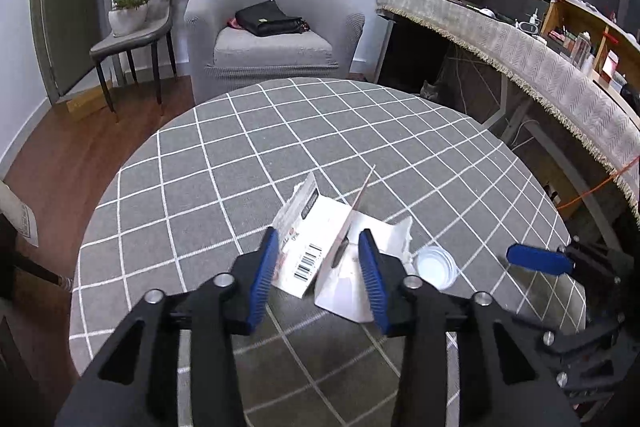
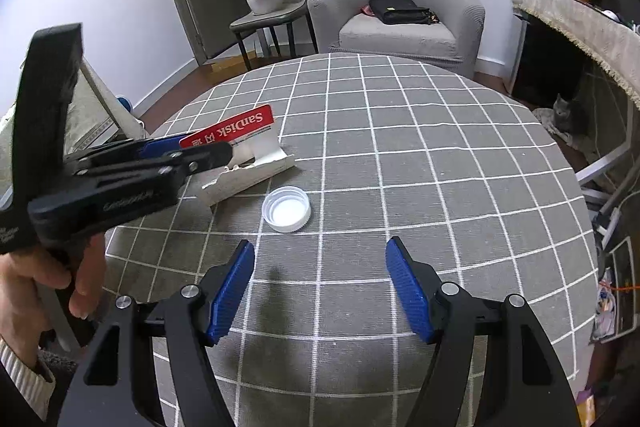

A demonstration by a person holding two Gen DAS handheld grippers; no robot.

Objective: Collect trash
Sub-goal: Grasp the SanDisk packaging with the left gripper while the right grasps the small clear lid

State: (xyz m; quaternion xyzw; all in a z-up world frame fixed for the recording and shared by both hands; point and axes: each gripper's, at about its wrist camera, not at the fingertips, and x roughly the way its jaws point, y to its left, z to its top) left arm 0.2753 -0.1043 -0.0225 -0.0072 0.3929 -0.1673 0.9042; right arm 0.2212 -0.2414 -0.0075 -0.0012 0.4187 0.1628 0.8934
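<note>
A torn white and red card package (image 1: 320, 247) lies on the round table with the grey checked cloth (image 1: 280, 131). My left gripper (image 1: 318, 241) is open, its blue fingers on either side of the package's upright flap, not closed on it. The package also shows in the right wrist view (image 2: 248, 155), with the left gripper (image 2: 188, 147) over it. A white bottle cap (image 2: 286, 209) lies open side up just right of the package, also in the left wrist view (image 1: 435, 265). My right gripper (image 2: 320, 251) is open and empty, a little short of the cap.
A grey armchair (image 1: 272, 31) with a black bag (image 1: 268, 19) stands behind the table. A grey chair with potted plants (image 1: 136, 7) is at the left. A long cloth-covered desk (image 1: 520, 51) runs along the right. A grey cat (image 2: 568, 115) sits under it.
</note>
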